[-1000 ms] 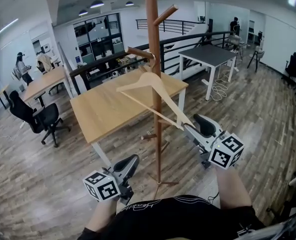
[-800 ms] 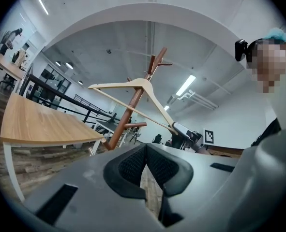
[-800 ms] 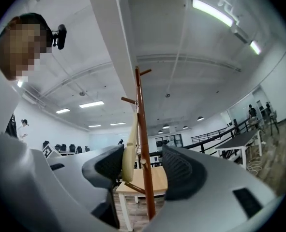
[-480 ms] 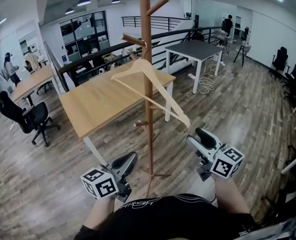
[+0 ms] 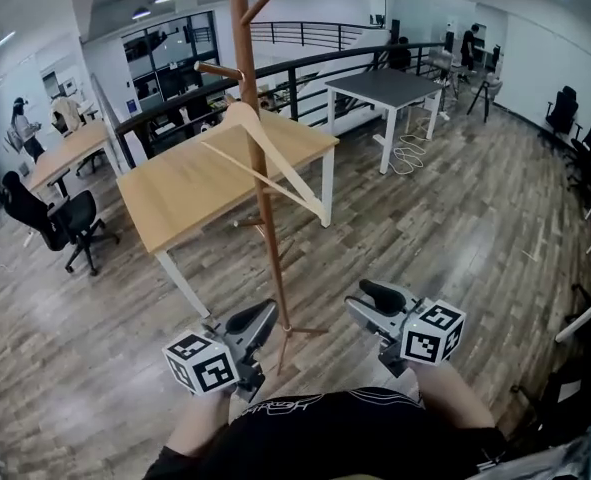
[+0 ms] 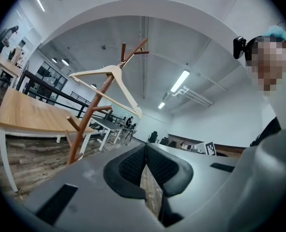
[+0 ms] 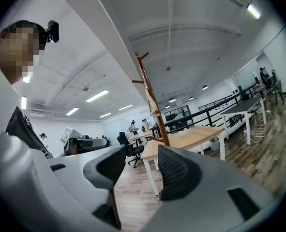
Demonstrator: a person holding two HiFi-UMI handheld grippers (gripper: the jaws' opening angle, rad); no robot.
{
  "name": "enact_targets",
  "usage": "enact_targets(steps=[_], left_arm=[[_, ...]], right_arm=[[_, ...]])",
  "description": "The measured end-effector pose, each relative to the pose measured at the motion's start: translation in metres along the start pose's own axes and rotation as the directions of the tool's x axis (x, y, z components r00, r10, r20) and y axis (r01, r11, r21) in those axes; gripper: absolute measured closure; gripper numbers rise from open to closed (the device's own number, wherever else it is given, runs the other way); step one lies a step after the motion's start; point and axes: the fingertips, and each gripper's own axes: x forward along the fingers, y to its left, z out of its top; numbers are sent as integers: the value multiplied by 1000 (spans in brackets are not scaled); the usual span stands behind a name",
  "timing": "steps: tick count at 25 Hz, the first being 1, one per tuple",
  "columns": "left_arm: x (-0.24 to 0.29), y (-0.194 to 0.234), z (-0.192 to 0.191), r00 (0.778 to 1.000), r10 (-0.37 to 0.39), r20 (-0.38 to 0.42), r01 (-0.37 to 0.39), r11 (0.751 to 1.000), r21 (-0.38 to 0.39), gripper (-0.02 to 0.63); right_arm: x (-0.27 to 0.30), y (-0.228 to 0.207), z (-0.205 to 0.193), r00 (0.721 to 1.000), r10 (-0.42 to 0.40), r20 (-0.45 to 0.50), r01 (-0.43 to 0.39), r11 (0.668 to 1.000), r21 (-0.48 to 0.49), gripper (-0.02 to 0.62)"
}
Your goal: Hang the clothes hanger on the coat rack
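Note:
The brown wooden coat rack (image 5: 262,183) stands on the floor in front of me. A pale wooden clothes hanger (image 5: 265,163) hangs by its hook from a peg near the top, free of both grippers. My left gripper (image 5: 263,315) is low and close to my body, left of the rack's base, jaws pressed together on nothing. My right gripper (image 5: 367,301) is right of the base, open and empty. The left gripper view shows the hanger (image 6: 109,74) on the rack (image 6: 89,117) above its gripper (image 6: 145,163). The right gripper view shows the rack (image 7: 152,105) beyond its gripper (image 7: 142,166).
A light wooden table (image 5: 200,183) stands just behind the rack, and a grey table (image 5: 390,86) further back right. A black office chair (image 5: 70,223) is at the left. A dark railing (image 5: 305,63) runs behind the tables. People stand far off at the left (image 5: 20,128).
One second ago my right gripper held the hanger's lower end; it has let go and drawn back towards me. The hanger stays on its peg. My view has backed away from the rack.

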Motion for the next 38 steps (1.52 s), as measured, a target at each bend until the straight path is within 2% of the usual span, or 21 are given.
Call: enact_targets(steps=[1, 2, 4, 14, 19, 26, 38], left_arm=[[1, -10, -7, 1000, 5, -2, -5, 1000, -4, 598], [1, -20, -13, 1000, 11, -3, -11, 1000, -8, 598], [-2, -40, -27, 1000, 19, -7, -19, 1000, -15, 598], [-20, -128, -65, 998, 59, 5, -59, 998, 3, 598], [-26, -157, -72, 999, 53, 11, -53, 998, 24, 598], [-26, -184, -79, 1000, 17, 9, -17, 999, 47, 598], [-38, -201, -84, 1000, 20, 16, -21, 998, 58, 598]], right_arm=[[-9, 2, -7, 1000, -3, -11, 3, 1000, 7, 372], [-18, 6, -14, 1000, 8, -18, -7, 1000, 17, 420], [-34, 20, -23, 998, 53, -23, -52, 998, 38, 484], [-113, 74, -31, 975, 223, -3, -223, 974, 39, 547], [-139, 87, -29, 973, 227, 43, -228, 973, 22, 555], [-166, 98, -30, 978, 201, 47, -201, 980, -15, 555], [-181, 111, -30, 976, 212, 58, -210, 977, -34, 556]])
